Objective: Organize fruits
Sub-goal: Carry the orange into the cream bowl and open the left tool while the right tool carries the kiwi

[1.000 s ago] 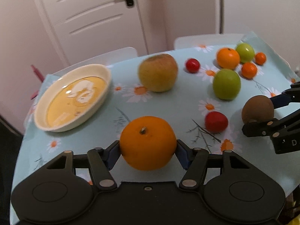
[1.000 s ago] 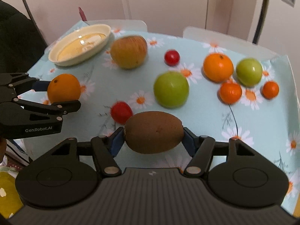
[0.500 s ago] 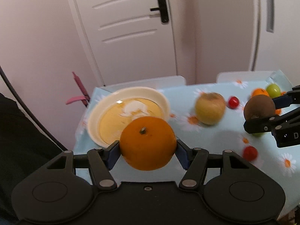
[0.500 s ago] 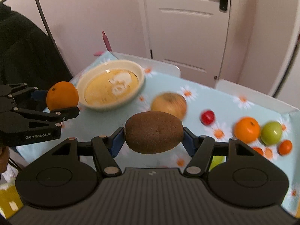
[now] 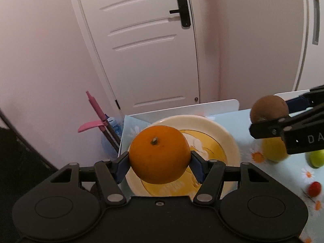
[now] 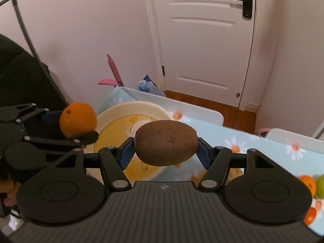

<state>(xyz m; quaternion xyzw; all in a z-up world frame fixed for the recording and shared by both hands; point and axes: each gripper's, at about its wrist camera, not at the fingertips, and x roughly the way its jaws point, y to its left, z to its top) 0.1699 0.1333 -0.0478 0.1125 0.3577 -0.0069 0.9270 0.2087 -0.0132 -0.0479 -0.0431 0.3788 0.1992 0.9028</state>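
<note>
My left gripper (image 5: 160, 162) is shut on a big orange (image 5: 160, 154) and holds it in the air over the near edge of a cream bowl (image 5: 222, 133) with a yellow inside. My right gripper (image 6: 166, 151) is shut on a brown kiwi (image 6: 166, 141), held above the bowl's (image 6: 149, 109) right side. In the left wrist view the kiwi (image 5: 269, 107) hangs at the right, higher than the bowl. In the right wrist view the orange (image 6: 78, 119) sits at the left by the bowl's rim.
The table has a light blue daisy cloth (image 6: 263, 147). A yellowish apple (image 5: 273, 151), a green apple (image 5: 318, 158) and a small red fruit (image 5: 313, 188) lie at the right. Small oranges (image 6: 307, 184) lie at the right. A white door (image 5: 141, 50) and pink tool (image 5: 95, 111) stand behind.
Both grippers have risen and moved left toward the bowl with their fruits. The bowl now lies right under the orange, and the kiwi is nearer to it.
</note>
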